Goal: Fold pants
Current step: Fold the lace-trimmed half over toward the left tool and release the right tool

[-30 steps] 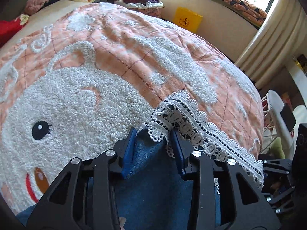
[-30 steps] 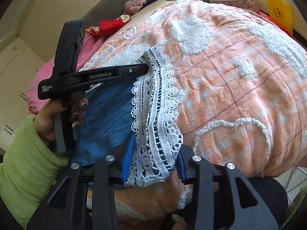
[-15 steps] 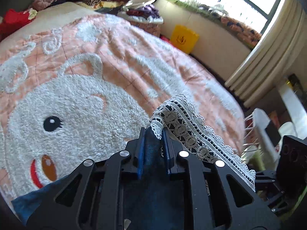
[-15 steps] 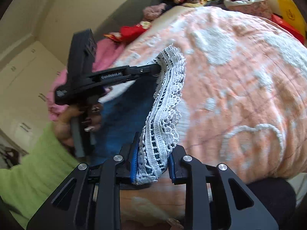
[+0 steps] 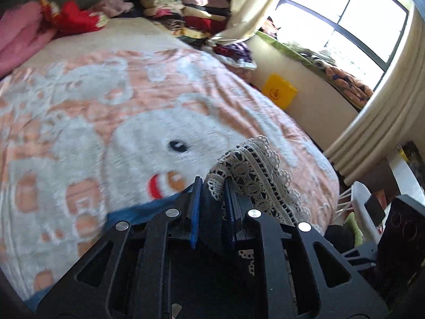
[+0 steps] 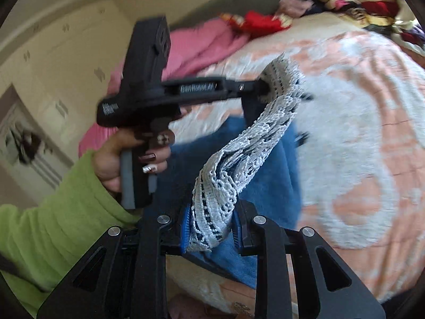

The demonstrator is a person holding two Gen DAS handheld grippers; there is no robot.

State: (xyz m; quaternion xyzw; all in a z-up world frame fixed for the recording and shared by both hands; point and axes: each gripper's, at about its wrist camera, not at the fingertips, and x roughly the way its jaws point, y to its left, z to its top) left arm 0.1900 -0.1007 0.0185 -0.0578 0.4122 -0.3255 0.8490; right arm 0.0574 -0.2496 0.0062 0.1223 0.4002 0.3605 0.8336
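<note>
The pants [image 6: 260, 186] are blue with a white lace hem [image 6: 249, 146]. My left gripper [image 5: 212, 186] is shut on one corner of the lace hem [image 5: 255, 170], with blue cloth [image 5: 143, 210] trailing below it. My right gripper [image 6: 211, 228] is shut on the other end of the hem. In the right wrist view the left gripper [image 6: 265, 87] holds the lace up above the bed, and the hem hangs stretched between the two grippers. The blue cloth droops beneath onto the bedspread.
The bed has a peach and white fuzzy bedspread [image 5: 106, 122] with a bear face. Pink bedding [image 6: 202, 45] and stacked clothes [image 5: 186, 13] lie at the far end. A yellow bag [image 5: 279, 93], curtain [image 5: 377, 122] and window stand at the right.
Both grippers closed on the lace hem and lifted it off the bed. The pants now hang between them, raised higher than before.
</note>
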